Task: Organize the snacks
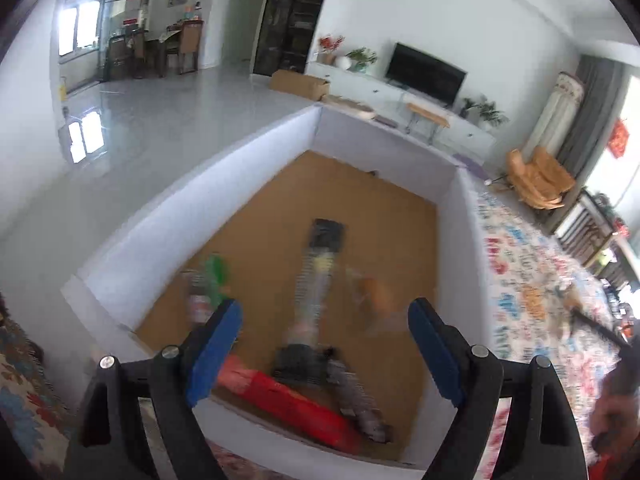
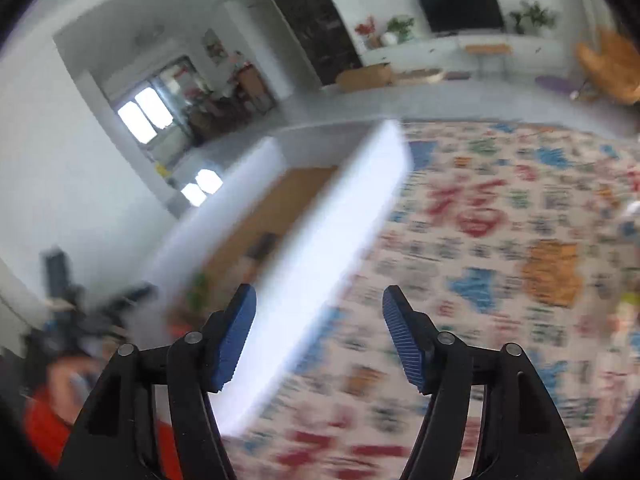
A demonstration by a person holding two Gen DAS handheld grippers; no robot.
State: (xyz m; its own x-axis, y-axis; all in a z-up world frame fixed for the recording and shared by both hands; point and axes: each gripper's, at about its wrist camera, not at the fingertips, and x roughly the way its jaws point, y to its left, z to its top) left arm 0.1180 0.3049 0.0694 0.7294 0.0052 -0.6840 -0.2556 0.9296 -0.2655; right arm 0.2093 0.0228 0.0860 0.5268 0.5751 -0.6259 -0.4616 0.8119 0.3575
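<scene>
My left gripper [image 1: 324,344] hangs open over a white-walled box [image 1: 192,196] with a brown bottom. Inside the box lie blurred snacks: a long clear packet with dark ends [image 1: 316,280], a red packet [image 1: 288,400] at the near wall, a dark speckled packet [image 1: 356,396] beside it, a green and clear packet [image 1: 208,284] on the left, and an orange one [image 1: 376,296] on the right. Nothing sits between the blue pads. My right gripper [image 2: 318,336] is open too, above the box's bright right wall [image 2: 328,240] and the patterned rug [image 2: 500,240], with nothing held.
The box stands on a colourful patterned rug [image 1: 528,280]. A person's red sleeve [image 2: 44,424] and the other gripper show at the lower left of the right wrist view. Farther off are a TV cabinet [image 1: 424,96], a cardboard box [image 1: 300,82] and an orange chair [image 1: 536,178].
</scene>
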